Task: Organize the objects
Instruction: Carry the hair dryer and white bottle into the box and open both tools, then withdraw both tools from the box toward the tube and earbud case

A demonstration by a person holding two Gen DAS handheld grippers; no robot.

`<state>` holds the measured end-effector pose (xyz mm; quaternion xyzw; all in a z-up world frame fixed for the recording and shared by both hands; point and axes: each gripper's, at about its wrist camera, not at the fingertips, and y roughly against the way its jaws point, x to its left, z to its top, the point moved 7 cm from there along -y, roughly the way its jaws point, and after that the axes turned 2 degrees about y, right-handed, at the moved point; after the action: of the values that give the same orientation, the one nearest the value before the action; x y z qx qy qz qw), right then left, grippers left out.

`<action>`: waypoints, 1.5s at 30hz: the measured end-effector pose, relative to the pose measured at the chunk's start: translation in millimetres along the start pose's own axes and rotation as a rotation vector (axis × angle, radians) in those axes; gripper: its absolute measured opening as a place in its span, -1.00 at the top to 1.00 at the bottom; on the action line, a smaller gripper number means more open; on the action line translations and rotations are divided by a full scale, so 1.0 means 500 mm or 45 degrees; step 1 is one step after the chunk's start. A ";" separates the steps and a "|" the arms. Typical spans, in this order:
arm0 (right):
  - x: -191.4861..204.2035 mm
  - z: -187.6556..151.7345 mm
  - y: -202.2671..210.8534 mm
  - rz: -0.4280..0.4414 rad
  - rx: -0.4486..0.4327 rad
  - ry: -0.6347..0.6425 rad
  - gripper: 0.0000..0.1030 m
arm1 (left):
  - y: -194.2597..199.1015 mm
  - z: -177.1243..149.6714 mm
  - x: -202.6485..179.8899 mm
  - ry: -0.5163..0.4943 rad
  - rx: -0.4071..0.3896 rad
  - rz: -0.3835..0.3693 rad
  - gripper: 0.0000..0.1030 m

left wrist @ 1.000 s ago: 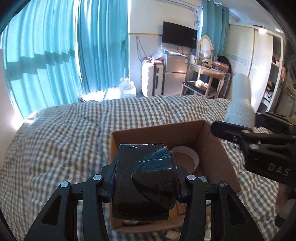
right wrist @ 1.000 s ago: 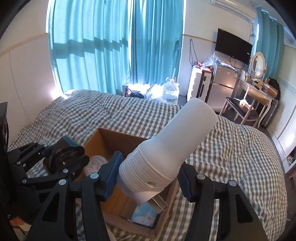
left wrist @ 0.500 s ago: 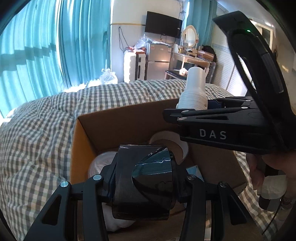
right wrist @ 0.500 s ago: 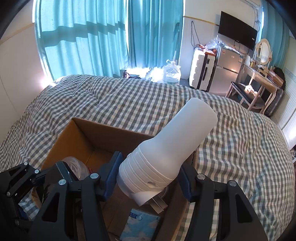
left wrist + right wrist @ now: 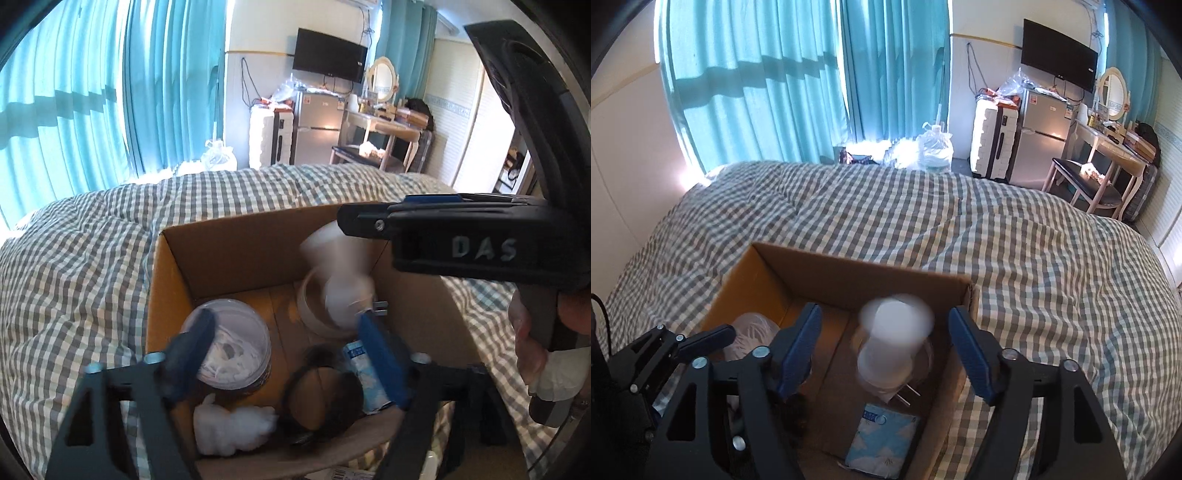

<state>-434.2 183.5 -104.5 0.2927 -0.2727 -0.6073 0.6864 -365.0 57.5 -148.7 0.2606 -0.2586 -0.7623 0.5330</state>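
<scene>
- The white cup stack [image 5: 894, 347] is inside the cardboard box [image 5: 849, 273], between the two blue fingers [image 5: 799, 347] of the right gripper [image 5: 886, 354] but not touching them.
- The right gripper is wide open. There is a gap on each side of the stack.
- The stack looks blurry. Its long way runs up and down, a bit tilted, and one round end faces the right camera.
- In the left view the white cup stack [image 5: 338, 273] sits at the far right of the box, over a roll of pale tape [image 5: 321, 306].
- The left gripper [image 5: 291, 354] is wide open too, and its blue fingers [image 5: 382, 358] hold nothing.
- The dark roll of tape [image 5: 321, 395] lies in the near part of the box, below and between the left fingers. It is blurry, and its hole faces up to the camera.
- Beside it are a round tub with a clear lid [image 5: 232, 347], a white fluffy thing [image 5: 232, 424] and a blue tissue pack [image 5: 365, 373].
- The box rests on a checked bed cover [image 5: 1015, 240].
</scene>
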 end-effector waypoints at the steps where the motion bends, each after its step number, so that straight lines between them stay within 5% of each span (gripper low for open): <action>1: -0.001 0.003 0.009 0.002 -0.008 -0.004 -0.50 | 0.007 0.002 -0.001 0.006 -0.007 -0.001 -0.67; 17: 0.008 0.033 0.345 -0.072 -0.266 0.021 -0.56 | 0.275 0.057 -0.023 -0.003 -0.187 0.116 -0.91; 29: 0.045 -0.078 0.515 -0.102 -0.352 0.074 -0.85 | 0.404 -0.010 -0.018 0.001 -0.225 0.191 -0.99; 36: 0.070 -0.159 0.504 -0.036 -0.345 0.093 -0.88 | 0.410 -0.077 0.022 0.102 -0.228 0.259 -0.99; 45: 0.101 -0.293 0.308 0.010 -0.152 0.110 -0.88 | 0.291 -0.180 0.058 0.141 -0.039 0.315 -0.99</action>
<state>-217.7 157.9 -90.4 0.2762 -0.2072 -0.6065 0.7162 -214.6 -23.7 -120.3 0.2605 -0.2474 -0.6789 0.6403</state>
